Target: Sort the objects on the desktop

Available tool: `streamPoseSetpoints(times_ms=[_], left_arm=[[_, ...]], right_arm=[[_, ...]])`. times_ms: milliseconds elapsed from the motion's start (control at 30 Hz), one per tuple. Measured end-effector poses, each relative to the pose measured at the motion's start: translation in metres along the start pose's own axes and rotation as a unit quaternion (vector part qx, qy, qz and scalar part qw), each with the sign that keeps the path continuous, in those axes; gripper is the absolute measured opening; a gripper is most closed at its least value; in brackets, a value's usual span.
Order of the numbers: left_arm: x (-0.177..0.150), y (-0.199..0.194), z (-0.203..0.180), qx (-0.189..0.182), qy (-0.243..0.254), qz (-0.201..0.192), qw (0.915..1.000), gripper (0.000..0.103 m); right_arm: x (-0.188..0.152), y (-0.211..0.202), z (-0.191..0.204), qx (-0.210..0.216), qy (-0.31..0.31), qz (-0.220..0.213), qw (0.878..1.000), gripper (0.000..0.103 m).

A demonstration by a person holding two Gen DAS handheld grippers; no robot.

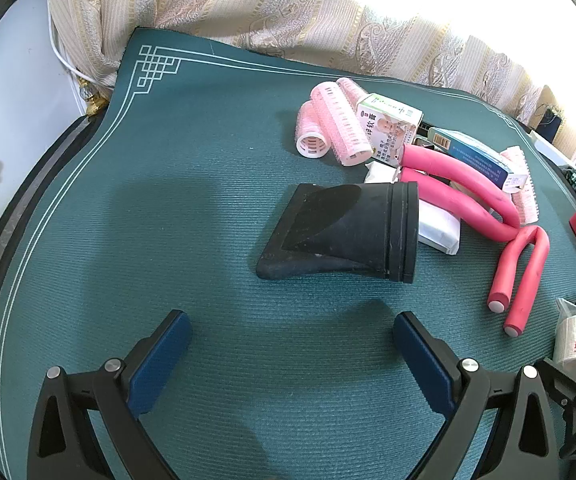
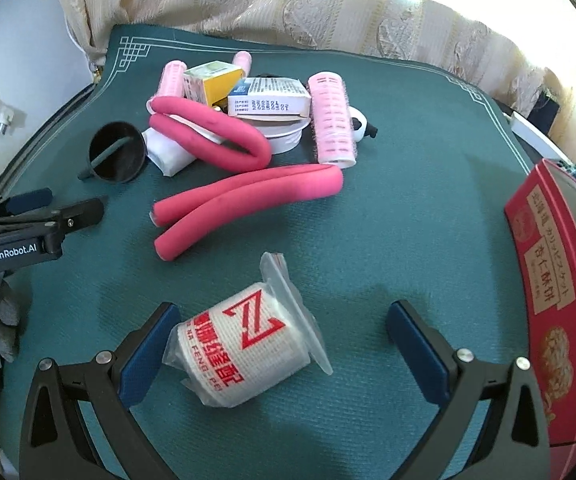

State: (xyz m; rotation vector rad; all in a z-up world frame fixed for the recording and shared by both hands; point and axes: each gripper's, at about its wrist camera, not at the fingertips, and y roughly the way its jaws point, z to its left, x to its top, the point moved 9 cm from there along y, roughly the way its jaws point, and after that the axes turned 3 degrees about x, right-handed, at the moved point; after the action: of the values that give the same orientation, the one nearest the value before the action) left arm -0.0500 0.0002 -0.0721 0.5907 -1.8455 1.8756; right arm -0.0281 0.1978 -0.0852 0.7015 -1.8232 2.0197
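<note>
Nearby, wrapped roll (image 2: pixel 244 350) with red "Z", "GenRobot.AI" hand-held gripper (image 2: pixel 44 216)

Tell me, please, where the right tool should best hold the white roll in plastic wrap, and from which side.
Probably on the round body of the roll, one finger on each flat end, coming from above. It lies on its side between the open fingers of the right tool; the loose flap of wrap looks too thin to hold.
</note>
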Motion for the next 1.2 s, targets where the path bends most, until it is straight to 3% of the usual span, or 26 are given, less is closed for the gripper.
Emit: streamPoseSetpoints(times_ms=[1067, 1167, 1200], left_arm=[[0.0, 0.002, 0.001, 0.005, -0.001, 0.001, 1.0, 0.103], [0.0, 0.002, 0.0, 0.004, -0.001, 0.002, 1.0, 0.103], [0.0, 0.002, 0.0, 0.004, -0.001, 0.002, 1.0, 0.103]], right_arm=[[-0.001, -0.001, -0.007, -0.023, 0.015, -0.004, 1.0, 0.103], [0.0, -0.004, -0.011, -0.031, 0.024, -0.015, 0.999, 0.095], [0.0, -0.006, -0.011, -0.033, 0.024, -0.02, 0.999, 0.087]])
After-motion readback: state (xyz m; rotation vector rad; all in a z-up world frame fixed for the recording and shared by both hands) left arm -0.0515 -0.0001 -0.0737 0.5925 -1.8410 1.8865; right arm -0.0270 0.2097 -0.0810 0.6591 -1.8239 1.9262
